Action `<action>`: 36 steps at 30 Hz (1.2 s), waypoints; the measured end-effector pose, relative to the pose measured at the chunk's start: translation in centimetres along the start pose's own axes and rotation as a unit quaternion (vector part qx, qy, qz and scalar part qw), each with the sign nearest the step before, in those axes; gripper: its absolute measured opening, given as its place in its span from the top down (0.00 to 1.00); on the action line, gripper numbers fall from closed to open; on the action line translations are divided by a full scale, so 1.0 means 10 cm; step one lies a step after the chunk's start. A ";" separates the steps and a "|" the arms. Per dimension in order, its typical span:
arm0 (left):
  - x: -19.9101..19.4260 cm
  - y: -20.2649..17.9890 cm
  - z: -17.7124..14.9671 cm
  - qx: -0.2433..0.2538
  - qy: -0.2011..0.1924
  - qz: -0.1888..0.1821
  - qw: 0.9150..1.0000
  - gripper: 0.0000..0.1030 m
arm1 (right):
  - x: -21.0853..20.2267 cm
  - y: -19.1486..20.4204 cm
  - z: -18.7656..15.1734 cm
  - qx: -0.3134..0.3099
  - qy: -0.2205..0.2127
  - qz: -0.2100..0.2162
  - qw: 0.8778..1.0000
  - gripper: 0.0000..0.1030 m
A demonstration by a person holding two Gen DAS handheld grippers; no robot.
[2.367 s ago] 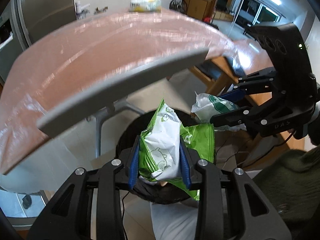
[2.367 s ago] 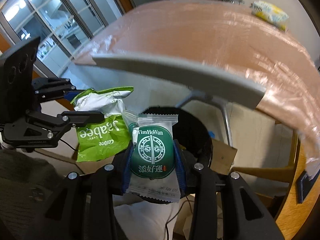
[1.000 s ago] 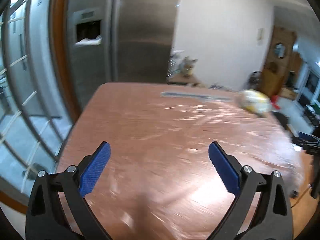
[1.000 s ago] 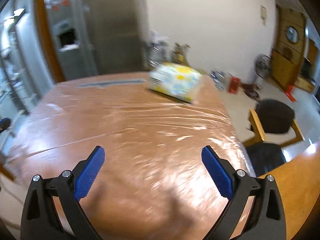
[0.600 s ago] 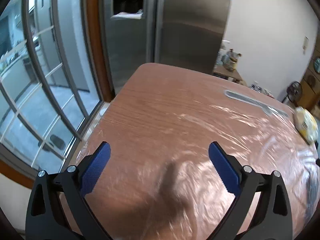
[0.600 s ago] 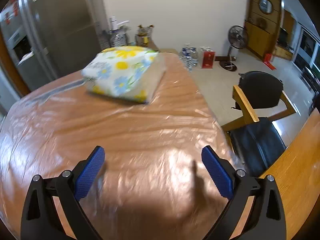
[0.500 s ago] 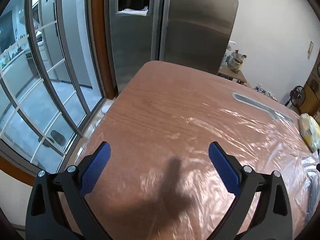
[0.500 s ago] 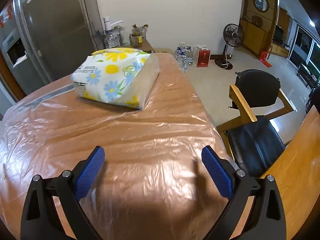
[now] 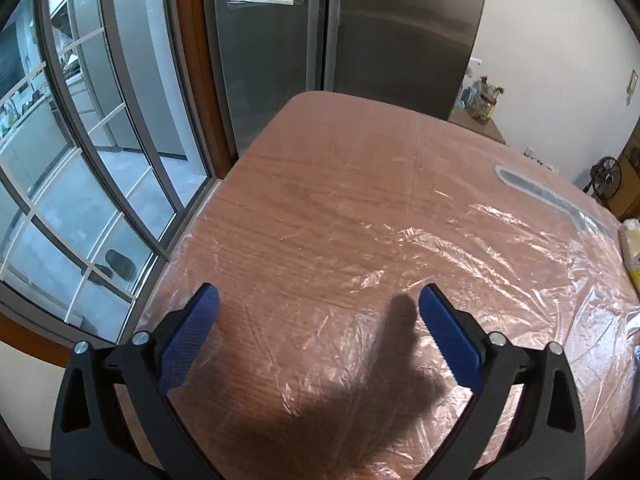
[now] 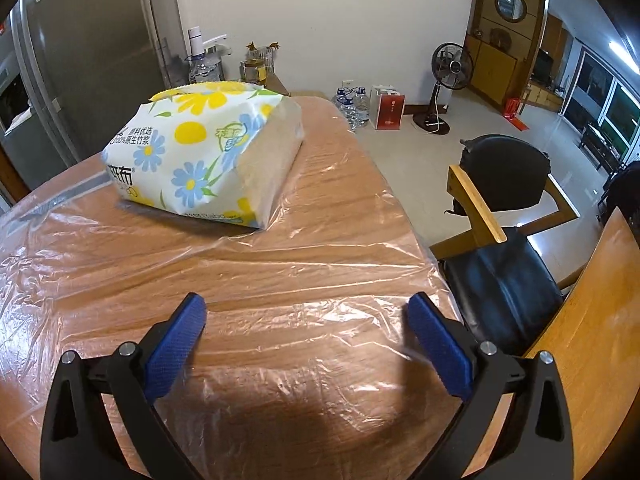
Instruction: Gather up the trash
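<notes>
My left gripper (image 9: 318, 312) is open and empty, held above a wooden table (image 9: 340, 216) covered in clear plastic film. My right gripper (image 10: 306, 316) is also open and empty above the same table (image 10: 248, 280), near its right edge. No snack wrapper or other trash shows in either view. A flower-printed tissue pack (image 10: 200, 152) lies on the table ahead of the right gripper; its end also shows at the right edge of the left wrist view (image 9: 631, 252).
A steel fridge (image 9: 340, 28) stands behind the table's far end, with glass doors (image 9: 80, 160) to the left. A wooden chair with a black seat (image 10: 504, 240) stands right of the table. A fan (image 10: 448, 76) and water bottles (image 10: 352, 104) are on the floor.
Both grippers let go of the snack wrappers they held over the black bin and are now open. Both have swung up over the table; the views have since steadied.
</notes>
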State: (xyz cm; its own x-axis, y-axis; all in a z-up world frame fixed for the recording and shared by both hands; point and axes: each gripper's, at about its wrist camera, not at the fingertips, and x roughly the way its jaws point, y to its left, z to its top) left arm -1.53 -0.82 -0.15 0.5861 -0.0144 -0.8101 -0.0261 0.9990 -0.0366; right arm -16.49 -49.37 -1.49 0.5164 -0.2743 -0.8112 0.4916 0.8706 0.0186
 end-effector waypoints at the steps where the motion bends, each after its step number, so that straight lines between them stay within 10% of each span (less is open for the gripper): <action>1: 0.01 -0.02 0.00 0.005 0.003 0.006 1.000 0.02 | 0.00 0.00 0.00 0.000 0.000 0.000 1.000 0.04; 36: 0.01 -0.02 -0.02 0.009 0.005 0.009 1.000 0.01 | 0.00 0.00 0.00 -0.001 0.000 0.000 1.000 0.04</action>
State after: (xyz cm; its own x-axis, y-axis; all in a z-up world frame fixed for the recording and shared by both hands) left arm -1.63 -1.03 -0.37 0.5769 0.0039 -0.8168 -0.0226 0.9997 -0.0111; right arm -16.45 -49.35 -1.52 0.5168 -0.2737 -0.8112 0.4905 0.8713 0.0185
